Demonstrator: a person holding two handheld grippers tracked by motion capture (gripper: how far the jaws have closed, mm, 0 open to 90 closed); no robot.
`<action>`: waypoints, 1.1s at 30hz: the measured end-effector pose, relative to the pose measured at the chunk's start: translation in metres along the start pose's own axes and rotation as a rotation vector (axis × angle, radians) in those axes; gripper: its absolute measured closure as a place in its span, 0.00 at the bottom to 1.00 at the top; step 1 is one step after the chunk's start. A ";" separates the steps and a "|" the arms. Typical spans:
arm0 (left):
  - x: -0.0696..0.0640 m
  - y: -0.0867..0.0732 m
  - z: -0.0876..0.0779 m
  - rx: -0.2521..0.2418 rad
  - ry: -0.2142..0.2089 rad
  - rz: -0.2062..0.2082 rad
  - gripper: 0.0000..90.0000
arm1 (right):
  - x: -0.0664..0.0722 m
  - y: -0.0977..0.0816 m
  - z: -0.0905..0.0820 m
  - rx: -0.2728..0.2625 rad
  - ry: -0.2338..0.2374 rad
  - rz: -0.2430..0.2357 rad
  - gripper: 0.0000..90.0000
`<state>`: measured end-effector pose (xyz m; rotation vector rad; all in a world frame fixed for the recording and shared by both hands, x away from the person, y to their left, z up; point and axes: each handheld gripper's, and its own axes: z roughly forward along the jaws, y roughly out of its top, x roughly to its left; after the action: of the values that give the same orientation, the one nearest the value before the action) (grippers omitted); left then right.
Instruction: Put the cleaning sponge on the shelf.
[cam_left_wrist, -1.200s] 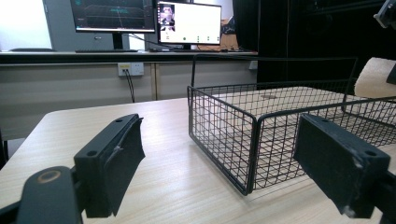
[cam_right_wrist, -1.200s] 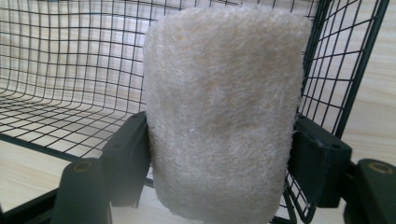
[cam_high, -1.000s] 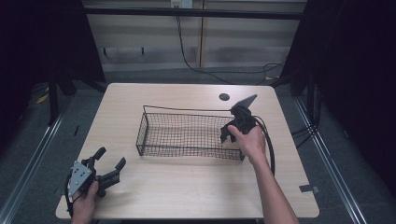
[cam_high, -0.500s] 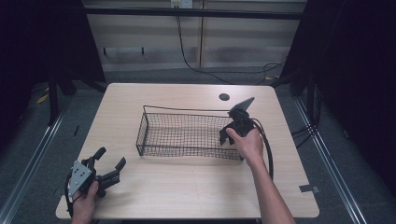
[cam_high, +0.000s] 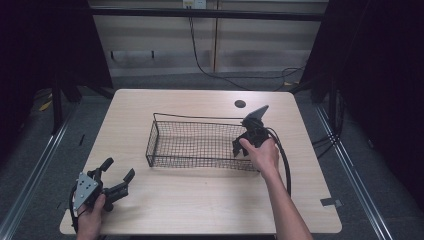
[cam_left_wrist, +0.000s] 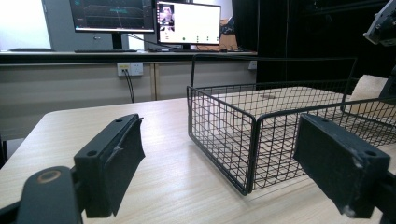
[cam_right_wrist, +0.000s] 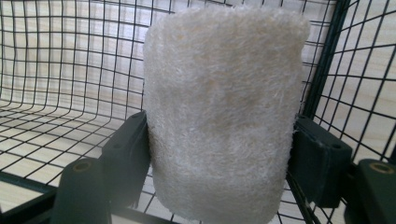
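A black wire basket (cam_high: 195, 118) stands in the middle of the wooden table. At its right end my right gripper (cam_high: 237, 148) reaches inside, pointing down. The right gripper view shows its two black pads pressed on the sides of a cream, fuzzy sponge pad (cam_right_wrist: 219, 107), with my right gripper (cam_right_wrist: 219, 154) shut on it just above the basket's mesh floor (cam_right_wrist: 56, 70). My left gripper (cam_high: 119, 168) rests near the table's front left corner, its jaws wide apart and nothing between them. In the left gripper view, my left gripper (cam_left_wrist: 219, 128) faces the basket's near corner (cam_left_wrist: 254, 140).
The table (cam_high: 200, 210) has a small dark hole (cam_high: 240, 104) at the back right. The right gripper's cable (cam_high: 286, 165) loops along the person's forearm. Monitors (cam_left_wrist: 187, 23) stand on a desk behind the table. Dark floor and rails flank both sides.
My right gripper has shifted slightly lower at the basket's right end, still holding the sponge pad. The left gripper has kept still.
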<state>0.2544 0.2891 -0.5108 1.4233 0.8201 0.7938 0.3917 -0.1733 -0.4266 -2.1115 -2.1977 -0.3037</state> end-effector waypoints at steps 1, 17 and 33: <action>0.000 0.000 0.000 0.001 -0.003 0.003 0.17 | 0.000 0.000 0.001 0.002 0.001 0.002 0.32; 0.000 0.000 0.000 0.001 -0.001 0.001 0.17 | -0.005 -0.002 0.010 0.010 -0.002 0.012 0.32; 0.000 0.000 0.000 0.001 -0.001 0.001 0.17 | 0.001 -0.001 0.015 0.023 -0.022 0.011 0.31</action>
<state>0.2544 0.2891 -0.5108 1.4246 0.8187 0.7935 0.3918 -0.1697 -0.4414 -2.1244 -2.1894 -0.2546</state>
